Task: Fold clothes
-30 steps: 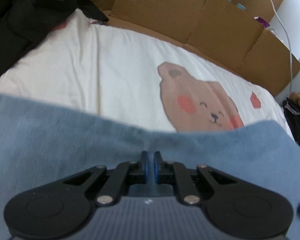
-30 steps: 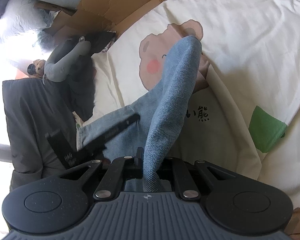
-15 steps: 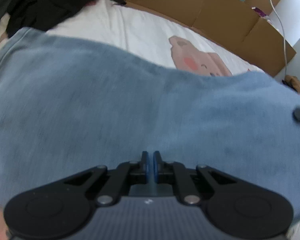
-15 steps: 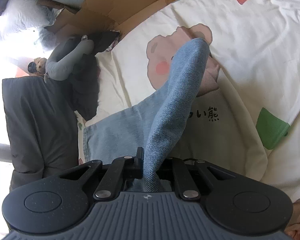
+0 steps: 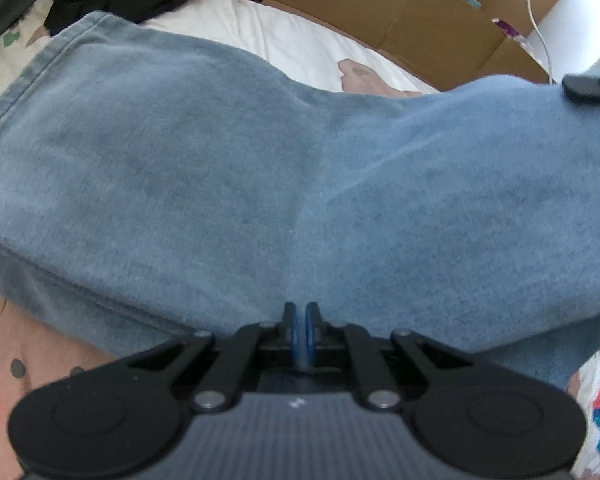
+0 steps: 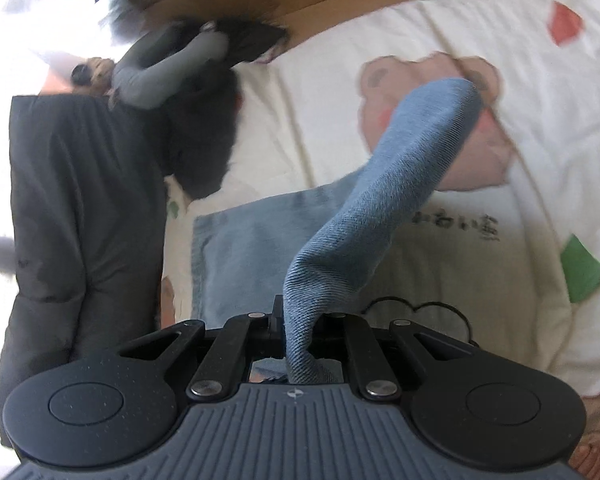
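Both grippers, left gripper (image 5: 300, 322) and right gripper (image 6: 296, 316), were clenched on the blue denim garment (image 5: 260, 184), lifted above the bear-print sheet (image 6: 500, 32); uneven pulling could skew the fold.

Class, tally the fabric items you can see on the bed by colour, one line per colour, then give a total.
Blue denim garment: 1
Black garment: 1
Dark grey garment: 1
Light grey garment: 1
Cream bear-print bedsheet: 1
Total: 5
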`<state>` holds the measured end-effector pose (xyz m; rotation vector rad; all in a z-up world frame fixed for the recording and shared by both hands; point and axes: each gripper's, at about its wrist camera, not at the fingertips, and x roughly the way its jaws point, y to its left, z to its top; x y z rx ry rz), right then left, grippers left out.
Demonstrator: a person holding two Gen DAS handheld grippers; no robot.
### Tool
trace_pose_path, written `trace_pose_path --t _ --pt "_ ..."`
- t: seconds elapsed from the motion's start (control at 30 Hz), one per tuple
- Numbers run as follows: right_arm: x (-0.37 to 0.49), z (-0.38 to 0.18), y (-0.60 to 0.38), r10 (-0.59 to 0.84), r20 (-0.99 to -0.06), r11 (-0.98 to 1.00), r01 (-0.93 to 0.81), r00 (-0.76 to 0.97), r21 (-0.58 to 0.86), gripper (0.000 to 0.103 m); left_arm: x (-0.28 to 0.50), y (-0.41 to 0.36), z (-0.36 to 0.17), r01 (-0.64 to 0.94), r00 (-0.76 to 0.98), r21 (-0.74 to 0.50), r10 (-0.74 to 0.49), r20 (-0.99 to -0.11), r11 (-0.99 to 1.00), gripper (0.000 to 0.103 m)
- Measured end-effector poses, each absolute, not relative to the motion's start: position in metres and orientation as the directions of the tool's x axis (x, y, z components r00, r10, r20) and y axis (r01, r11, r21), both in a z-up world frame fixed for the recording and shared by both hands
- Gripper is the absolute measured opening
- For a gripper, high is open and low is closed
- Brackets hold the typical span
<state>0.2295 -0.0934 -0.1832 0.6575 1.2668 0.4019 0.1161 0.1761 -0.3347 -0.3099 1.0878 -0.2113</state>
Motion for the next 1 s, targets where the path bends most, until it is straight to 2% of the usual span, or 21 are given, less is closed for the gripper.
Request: trace_pose_path --t 0.37,0.7,1.0 --pt "0.263 -0.154 -0.026 0.542 -0.824 0.836 -0.005 0.166 0.549 0.007 0.101 0.193 -0.339 -0.034 0.472 -0.435 -0.369 -0.800 0.900 0.005" --pt "0.281 -0.156 0.052 0.518 -0.849 0.854 -0.111 0.103 0.508 0.008 0.089 0.205 -0.341 -0.076 0.478 -0.506 -0.414 -0.775 0.859 0.002" --pt "0.290 -0.179 0.100 0.525 -0.847 0.849 -0.123 0.085 0.514 0.008 0.066 0.253 -0.305 -0.160 0.560 -0.497 -0.336 -0.757 0.853 0.003"
